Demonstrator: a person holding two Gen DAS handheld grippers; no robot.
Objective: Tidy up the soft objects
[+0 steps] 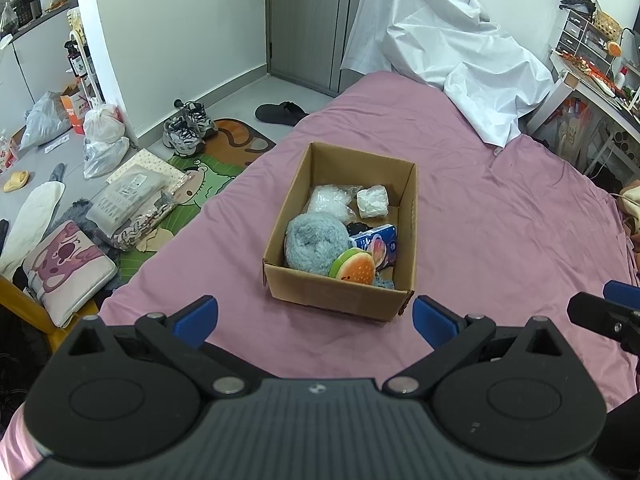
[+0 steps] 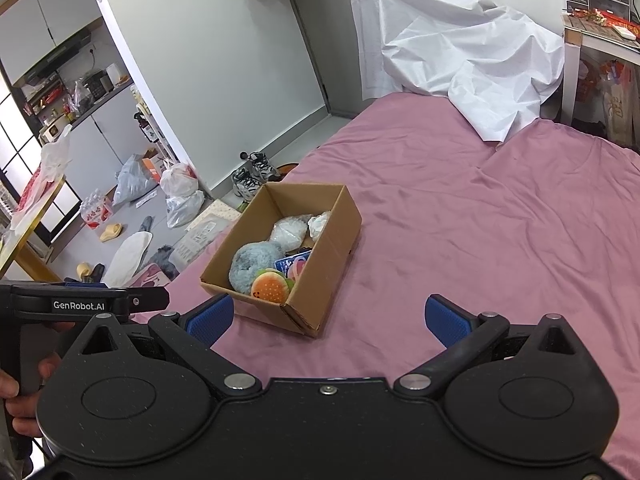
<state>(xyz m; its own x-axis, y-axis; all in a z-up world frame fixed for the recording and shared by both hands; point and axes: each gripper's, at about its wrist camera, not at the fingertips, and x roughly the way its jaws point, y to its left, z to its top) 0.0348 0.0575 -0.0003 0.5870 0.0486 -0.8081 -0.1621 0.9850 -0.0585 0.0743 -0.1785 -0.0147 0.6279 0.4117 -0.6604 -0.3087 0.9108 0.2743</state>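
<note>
Both the left gripper [image 1: 315,317] and right gripper [image 2: 327,318] hover with fingers spread and empty near the cardboard box [image 1: 336,296] in the middle of the bed [image 1: 500,220], so it seems best to lower one slowly over the burger plush [image 1: 354,267] and pinch its soft middle gently.

This is a lived-in home bedroom. A bed [image 1: 480,208] with a pink sheet fills the room, and sneakers [image 1: 188,128], a slipper [image 1: 280,113] and a cartoon floor mat [image 1: 208,176] lie on the floor beside it. A cluttered counter [image 1: 592,88] stands by the wall, and a doorway opens onto a kitchen with cabinets [image 2: 60,12].
</note>
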